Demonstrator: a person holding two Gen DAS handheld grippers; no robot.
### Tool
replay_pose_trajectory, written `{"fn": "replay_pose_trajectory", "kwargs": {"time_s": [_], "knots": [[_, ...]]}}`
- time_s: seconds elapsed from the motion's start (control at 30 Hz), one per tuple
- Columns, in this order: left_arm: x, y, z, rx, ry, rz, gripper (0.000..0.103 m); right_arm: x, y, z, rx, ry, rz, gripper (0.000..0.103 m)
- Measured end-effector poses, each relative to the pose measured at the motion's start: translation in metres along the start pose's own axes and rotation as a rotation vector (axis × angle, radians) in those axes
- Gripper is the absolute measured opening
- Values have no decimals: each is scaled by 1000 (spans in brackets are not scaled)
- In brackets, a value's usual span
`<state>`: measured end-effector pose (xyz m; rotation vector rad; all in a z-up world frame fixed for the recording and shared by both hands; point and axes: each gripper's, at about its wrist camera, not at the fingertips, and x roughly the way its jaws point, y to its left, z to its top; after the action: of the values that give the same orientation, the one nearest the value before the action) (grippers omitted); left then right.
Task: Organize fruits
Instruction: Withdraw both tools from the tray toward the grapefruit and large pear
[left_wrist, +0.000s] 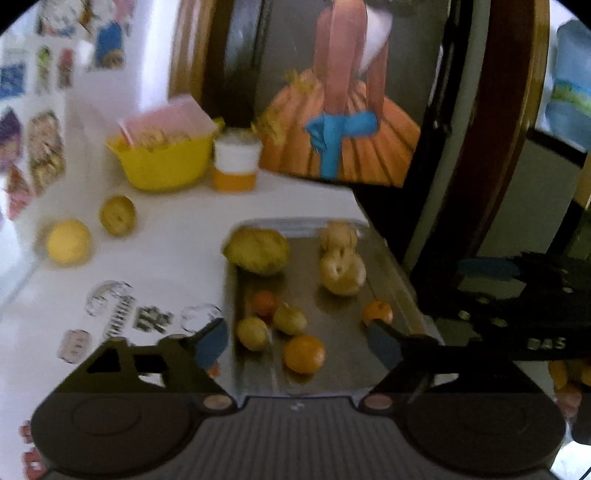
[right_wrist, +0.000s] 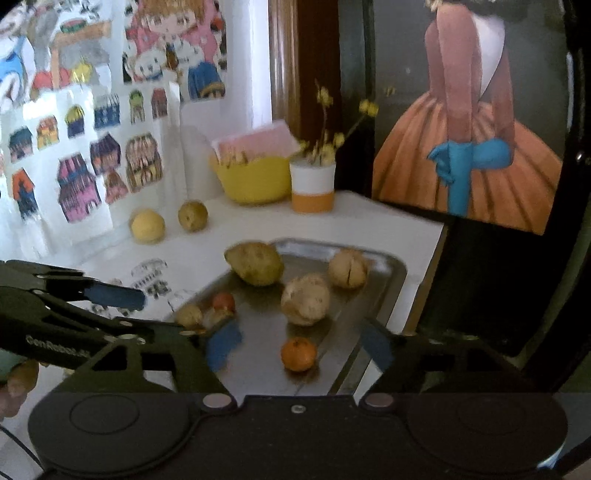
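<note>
A metal tray (left_wrist: 397, 258) holds a large yellow-green fruit (left_wrist: 256, 251), two beige fruits (left_wrist: 341, 275), a small red one (left_wrist: 264, 301), two small yellow ones (left_wrist: 290, 318) and two oranges (left_wrist: 303, 352). My left gripper (left_wrist: 295, 343) hangs open over the tray's near end, empty, with one orange showing between its fingers. My right gripper (right_wrist: 299, 343) is open too, empty, over the tray (right_wrist: 393, 275), with an orange (right_wrist: 298, 353) in line between its fingers. Two yellow fruits (left_wrist: 68, 240) (left_wrist: 117, 215) lie on the white table left of the tray.
A yellow bowl (right_wrist: 251, 181) and a white-and-orange cup (right_wrist: 313, 184) with flowers stand at the table's back. A stickered wall (right_wrist: 74, 166) runs along the left; a painting (right_wrist: 469, 155) leans at the right. The table ends just right of the tray. A hand (right_wrist: 18, 376) holds the left gripper.
</note>
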<state>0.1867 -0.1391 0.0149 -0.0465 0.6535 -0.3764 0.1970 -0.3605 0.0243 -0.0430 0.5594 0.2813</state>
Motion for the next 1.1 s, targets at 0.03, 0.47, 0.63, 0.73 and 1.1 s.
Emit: {"fn": "replay_pose_trajectory", "kwargs": {"time_s": [0.03,0.47,0.63,0.73,1.1], "knots": [[-9,3,1,1,-17,5,95,-10,3,2,-4,-14,-6,91],[-108,23,-23,112,-3,13,102,-111,64,-15,-23,121,57,102],[-118,52,-40,51,135,-38,102,-115,97,-27,-53,280,101,102],[-121,67,-53,57,163,10,102,-110,118,-28,-94,321,134,102],[-129,120,-40,-23,199,231,102,-51,169,45,-204,403,296,102]]}}
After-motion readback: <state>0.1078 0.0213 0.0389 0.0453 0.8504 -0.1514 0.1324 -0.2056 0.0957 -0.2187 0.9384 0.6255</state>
